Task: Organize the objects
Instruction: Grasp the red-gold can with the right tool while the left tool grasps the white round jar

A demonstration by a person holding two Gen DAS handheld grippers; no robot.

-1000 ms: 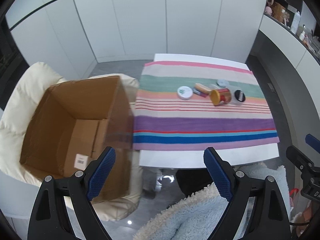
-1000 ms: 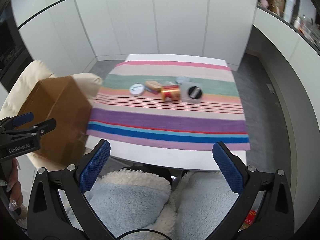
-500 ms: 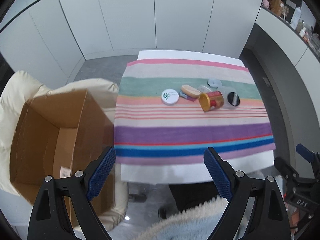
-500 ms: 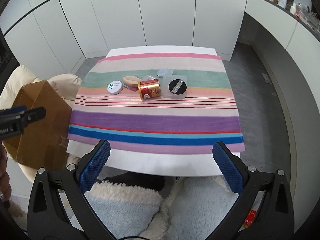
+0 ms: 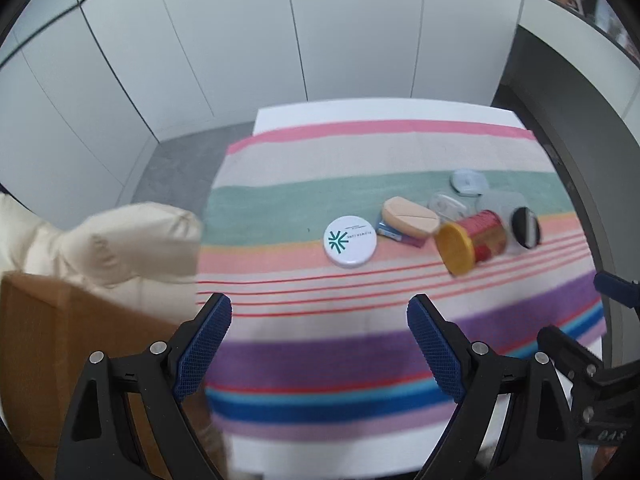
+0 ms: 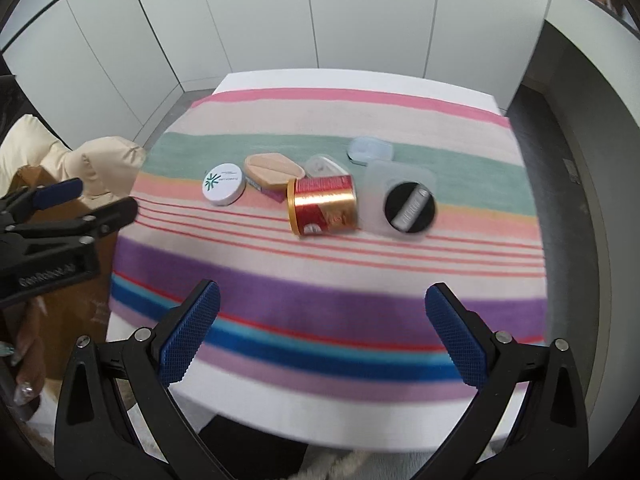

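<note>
On the striped cloth (image 5: 360, 184) (image 6: 360, 276) lies a cluster of small items: a round white tin (image 5: 350, 241) (image 6: 223, 183), a beige sponge (image 5: 410, 218) (image 6: 272, 170) on a small pink-and-blue box, a red-and-gold can on its side (image 5: 472, 241) (image 6: 323, 205), a clear square case with a black disc (image 5: 525, 227) (image 6: 408, 202), and a pale blue case (image 5: 469, 180) (image 6: 370, 151). My left gripper (image 5: 319, 338) hangs open above the cloth's near-left part. My right gripper (image 6: 320, 330) hangs open above the near edge. Both hold nothing.
A brown cardboard box (image 5: 60, 344) (image 6: 76, 304) sits on a cream padded chair (image 5: 120, 240) (image 6: 108, 164) left of the table. White cabinet doors (image 6: 320, 12) stand behind. The left gripper (image 6: 52, 216) and a person's hand (image 6: 24, 364) show in the right wrist view.
Both grippers have dropped lower and moved forward over the table, so the items look larger and nearer. The box has slid to the left edge of both views. Jaws unchanged.
</note>
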